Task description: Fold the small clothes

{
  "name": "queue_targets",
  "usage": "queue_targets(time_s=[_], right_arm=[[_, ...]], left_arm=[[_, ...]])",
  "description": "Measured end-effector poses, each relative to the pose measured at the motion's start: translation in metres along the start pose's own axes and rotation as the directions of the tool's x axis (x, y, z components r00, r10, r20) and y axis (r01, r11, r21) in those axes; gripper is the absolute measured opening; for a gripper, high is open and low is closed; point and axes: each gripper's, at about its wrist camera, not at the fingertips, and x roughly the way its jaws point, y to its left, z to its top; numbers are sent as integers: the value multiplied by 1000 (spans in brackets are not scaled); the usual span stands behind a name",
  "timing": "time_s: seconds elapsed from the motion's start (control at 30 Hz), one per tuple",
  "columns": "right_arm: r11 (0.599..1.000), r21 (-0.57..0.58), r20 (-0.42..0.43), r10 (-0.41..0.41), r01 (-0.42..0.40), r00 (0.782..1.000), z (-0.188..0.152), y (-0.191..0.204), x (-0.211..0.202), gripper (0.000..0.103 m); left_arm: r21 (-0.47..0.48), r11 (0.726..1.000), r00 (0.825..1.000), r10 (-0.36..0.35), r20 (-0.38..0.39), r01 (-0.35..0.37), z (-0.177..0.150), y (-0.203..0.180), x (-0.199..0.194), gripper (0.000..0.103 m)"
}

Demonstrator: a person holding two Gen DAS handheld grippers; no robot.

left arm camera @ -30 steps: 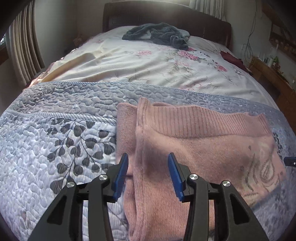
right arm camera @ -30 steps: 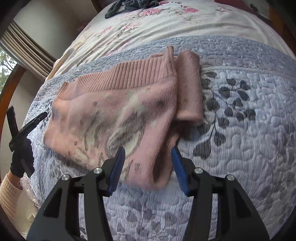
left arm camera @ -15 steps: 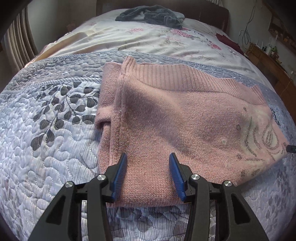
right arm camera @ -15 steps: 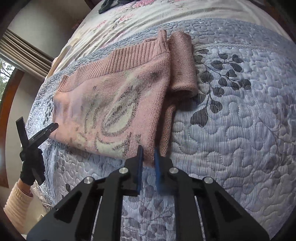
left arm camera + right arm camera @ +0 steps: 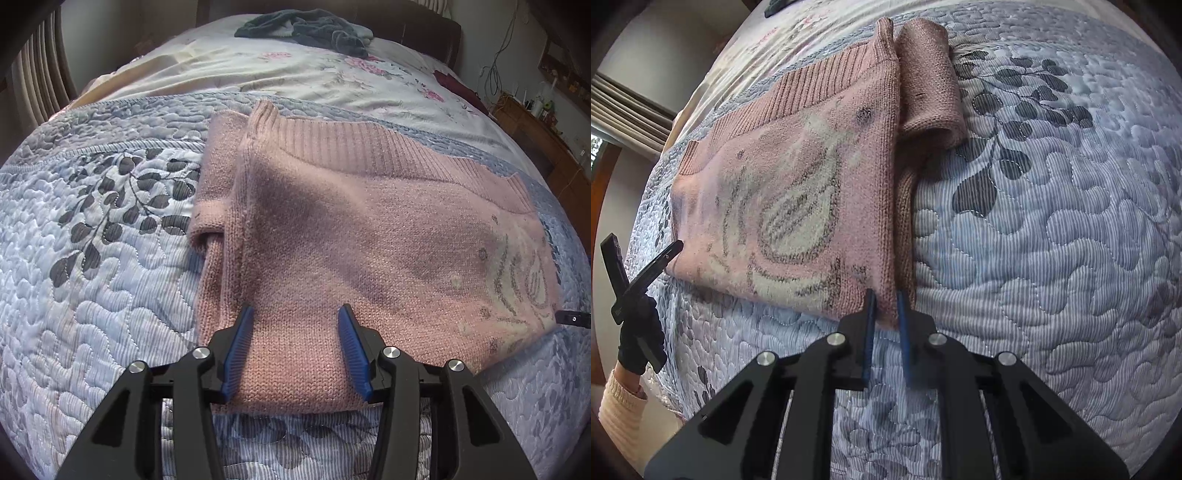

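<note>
A pink knitted sweater (image 5: 369,236) lies folded on a blue-grey quilted bedspread (image 5: 92,295) printed with dark leaves. The left gripper (image 5: 295,347) has its blue-padded fingers (image 5: 238,347) spread wide, one on each side of the sweater's near corner, with the knit running between and beyond them; whether the pads touch the fabric cannot be told. A folded sleeve (image 5: 214,184) lies ahead and to the left of these fingers, and the ribbed hem runs across far ahead.

The right gripper (image 5: 886,302) has its fingers (image 5: 870,317) drawn nearly together, pinching the sweater's (image 5: 798,184) near corner edge between the pads. From these fingers the cream and grey pattern spreads ahead to the left; the folded sleeve (image 5: 929,85) sits ahead to the right. Far left, a gloved hand (image 5: 639,339) holds the other gripper at the sweater's far edge
</note>
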Motion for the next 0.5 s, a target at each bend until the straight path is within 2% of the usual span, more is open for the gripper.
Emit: queue_targets(time_s=[0.17,0.27,0.3,0.33,0.5], right_arm=[[999,24,-6,29,-29,1000,4,-2,-5,14],[997,54,40,53,-55,998,14,-6,-23,40],[997,58,65,52,-56,997,19,-7,-30,55],[996,64,86,52,-58,995,25,-9,-36,66],[987,121,97,97,-109,990,58,-24,-36,69]], left_arm=[[0,1000,1000,13,-14,-13,4,-3,-1,50],[-22,1000,1000,-15,-2,15,14,-8,-12,50],[-22,999,1000,-24,13,25,18,-11,-17,51],[-13,1000,999,-26,28,27,23,-16,-20,51],[29,999,998,-43,50,41,50,-40,-15,56]])
